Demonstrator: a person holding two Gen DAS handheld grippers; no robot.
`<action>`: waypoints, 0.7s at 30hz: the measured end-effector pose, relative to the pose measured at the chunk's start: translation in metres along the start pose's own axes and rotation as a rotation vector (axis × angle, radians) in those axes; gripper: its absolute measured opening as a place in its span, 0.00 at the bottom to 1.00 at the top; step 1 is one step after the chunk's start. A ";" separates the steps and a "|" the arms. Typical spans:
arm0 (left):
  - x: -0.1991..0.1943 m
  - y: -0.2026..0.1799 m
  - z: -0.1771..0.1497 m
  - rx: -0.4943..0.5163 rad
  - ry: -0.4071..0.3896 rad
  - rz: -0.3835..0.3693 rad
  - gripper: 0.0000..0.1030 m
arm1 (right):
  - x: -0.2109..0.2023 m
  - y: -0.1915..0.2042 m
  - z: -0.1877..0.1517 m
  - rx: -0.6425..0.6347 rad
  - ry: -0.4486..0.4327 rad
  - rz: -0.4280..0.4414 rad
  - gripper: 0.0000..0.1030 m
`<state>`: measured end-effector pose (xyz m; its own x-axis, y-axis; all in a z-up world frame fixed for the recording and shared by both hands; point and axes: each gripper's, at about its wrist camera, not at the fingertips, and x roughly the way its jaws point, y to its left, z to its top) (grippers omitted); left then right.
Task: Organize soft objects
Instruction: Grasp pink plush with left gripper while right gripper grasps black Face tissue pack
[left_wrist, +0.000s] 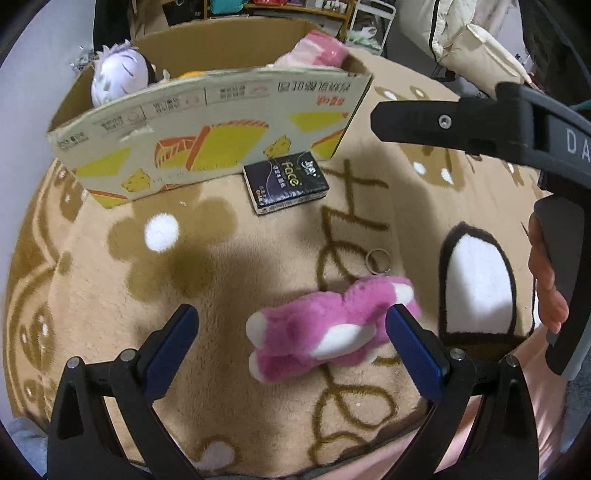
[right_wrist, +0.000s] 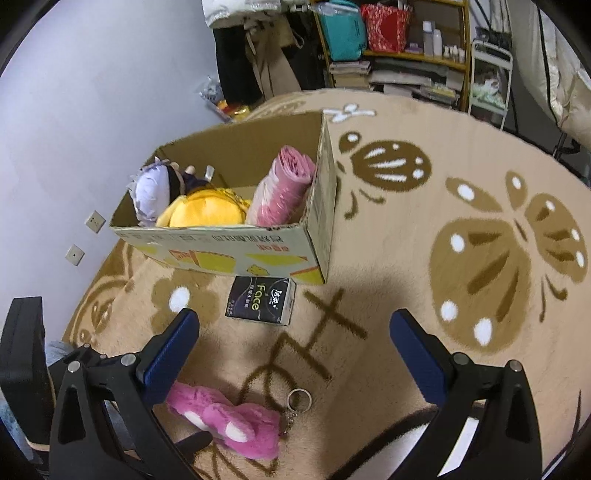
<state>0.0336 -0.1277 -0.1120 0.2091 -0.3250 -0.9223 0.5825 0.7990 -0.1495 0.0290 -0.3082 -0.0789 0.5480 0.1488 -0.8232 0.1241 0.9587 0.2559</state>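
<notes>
A pink and white plush toy (left_wrist: 325, 328) with a metal key ring (left_wrist: 377, 260) lies on the tan rug. My left gripper (left_wrist: 291, 332) is open and low around it, the toy lying nearer the right finger. In the right wrist view the same plush toy (right_wrist: 225, 421) lies at the lower left, partly under the left finger of my open right gripper (right_wrist: 295, 343), which hovers above the rug with nothing between its fingers. A cardboard box (right_wrist: 221, 254) holds a white-headed doll (right_wrist: 151, 192), a yellow plush (right_wrist: 203, 214) and a pink roll (right_wrist: 280, 192).
A dark tissue pack (left_wrist: 286, 182) lies on the rug just in front of the box (left_wrist: 207, 140). The right gripper's body and a hand (left_wrist: 546, 280) fill the right edge of the left wrist view. Shelves (right_wrist: 391, 51) and a white wall stand behind.
</notes>
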 end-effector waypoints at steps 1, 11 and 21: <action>0.004 0.000 0.000 -0.001 0.010 -0.007 0.97 | 0.003 -0.001 0.000 0.004 0.009 0.003 1.00; 0.013 -0.006 -0.002 -0.002 -0.004 -0.069 0.61 | 0.026 -0.007 0.002 0.032 0.068 0.017 1.00; 0.002 0.003 -0.001 -0.041 -0.042 -0.072 0.45 | 0.058 -0.002 0.006 0.044 0.124 0.096 1.00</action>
<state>0.0349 -0.1257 -0.1143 0.2014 -0.4024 -0.8930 0.5644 0.7928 -0.2299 0.0659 -0.3033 -0.1242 0.4534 0.2703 -0.8493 0.1134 0.9277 0.3558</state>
